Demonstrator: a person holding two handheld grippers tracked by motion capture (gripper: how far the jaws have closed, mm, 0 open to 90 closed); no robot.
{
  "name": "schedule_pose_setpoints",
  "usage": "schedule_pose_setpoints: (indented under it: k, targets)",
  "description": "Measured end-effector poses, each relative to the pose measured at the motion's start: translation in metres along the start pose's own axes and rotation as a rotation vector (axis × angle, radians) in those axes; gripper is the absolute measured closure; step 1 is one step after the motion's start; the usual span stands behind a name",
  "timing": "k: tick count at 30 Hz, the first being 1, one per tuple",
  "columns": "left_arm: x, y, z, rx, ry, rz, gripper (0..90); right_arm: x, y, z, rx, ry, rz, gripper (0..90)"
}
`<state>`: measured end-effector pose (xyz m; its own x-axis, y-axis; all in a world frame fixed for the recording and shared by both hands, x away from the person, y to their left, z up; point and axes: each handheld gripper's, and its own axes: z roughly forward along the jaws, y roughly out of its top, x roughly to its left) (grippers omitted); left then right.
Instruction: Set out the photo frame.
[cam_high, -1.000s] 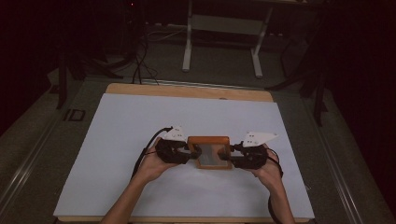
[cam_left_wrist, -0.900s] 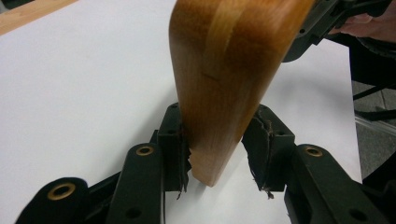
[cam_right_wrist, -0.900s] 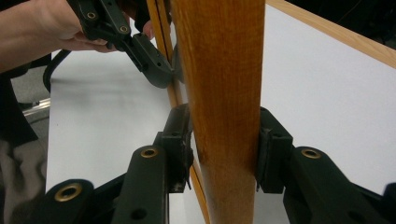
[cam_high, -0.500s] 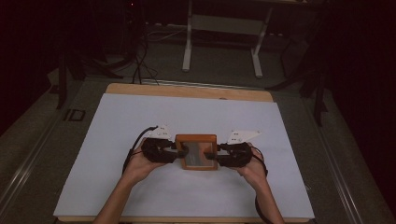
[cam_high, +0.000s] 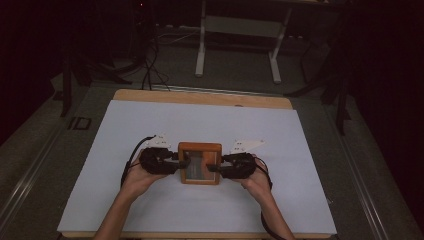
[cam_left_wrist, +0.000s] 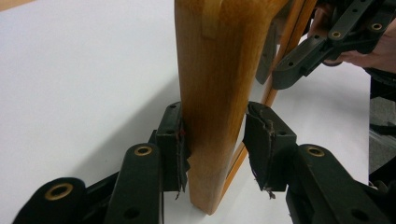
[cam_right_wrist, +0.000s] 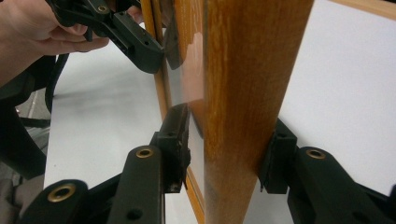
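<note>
A small wooden picture frame (cam_high: 200, 162) with a glassy middle panel sits between my two grippers over the white table cover, face up in the high view. My left gripper (cam_high: 181, 162) is shut on its left edge, and my right gripper (cam_high: 214, 168) is shut on its right edge. In the left gripper view the jaws (cam_left_wrist: 215, 126) clamp the frame's wooden rail (cam_left_wrist: 210, 70), with the right gripper (cam_left_wrist: 322, 46) beyond it. In the right gripper view the jaws (cam_right_wrist: 229, 140) hold the other rail (cam_right_wrist: 247, 70), one pad on the glass side. I cannot tell whether the frame touches the table.
The white sheet (cam_high: 200, 125) covers a wooden tabletop whose far edge (cam_high: 200, 97) shows. Wide free room lies to the left, right and beyond the frame. A metal stand (cam_high: 240, 30) and cables (cam_high: 150, 65) stand on the dark floor past the table.
Both grippers and the frame between them have shifted leftward across the table, keeping their hold. The frame's facing looks unchanged.
</note>
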<state>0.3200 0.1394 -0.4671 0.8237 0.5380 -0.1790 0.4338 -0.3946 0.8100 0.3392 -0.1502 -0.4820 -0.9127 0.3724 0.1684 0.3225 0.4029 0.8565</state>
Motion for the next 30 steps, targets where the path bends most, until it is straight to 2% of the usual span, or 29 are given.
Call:
schedule_pose_setpoints:
  k: [4, 6, 11, 15, 17, 20, 24, 30]
  targets:
    - [0.002, -0.002, 0.0, -0.013, 0.013, -0.024, 60.7, -0.004, -0.006, 0.007, -0.008, 0.022, 0.034, 59.5]
    - [0.003, -0.001, 0.003, -0.019, 0.035, -0.041, 59.8, -0.008, -0.007, 0.008, -0.027, 0.029, 0.06, 59.3]
    - [0.008, -0.001, 0.009, -0.022, 0.065, -0.076, 57.7, -0.013, -0.005, 0.014, -0.025, -0.004, 0.111, 55.4]
    - [0.008, -0.002, 0.015, 0.024, 0.103, -0.066, 54.4, -0.015, -0.005, 0.018, -0.021, -0.04, 0.139, 52.8]
    - [0.008, -0.003, 0.017, 0.035, 0.095, -0.063, 51.3, -0.016, -0.006, 0.019, -0.015, -0.047, 0.153, 51.7]
    - [0.008, -0.003, 0.017, 0.032, 0.077, -0.076, 47.9, -0.018, -0.008, 0.018, -0.006, -0.06, 0.16, 44.9]
    - [0.008, -0.004, 0.015, 0.016, 0.077, -0.096, 43.1, -0.019, -0.008, 0.014, -0.027, -0.085, 0.165, 37.7]
    - [0.015, -0.013, -0.003, -0.014, 0.114, -0.147, 36.6, -0.015, -0.007, -0.007, -0.038, -0.139, 0.135, 28.1]
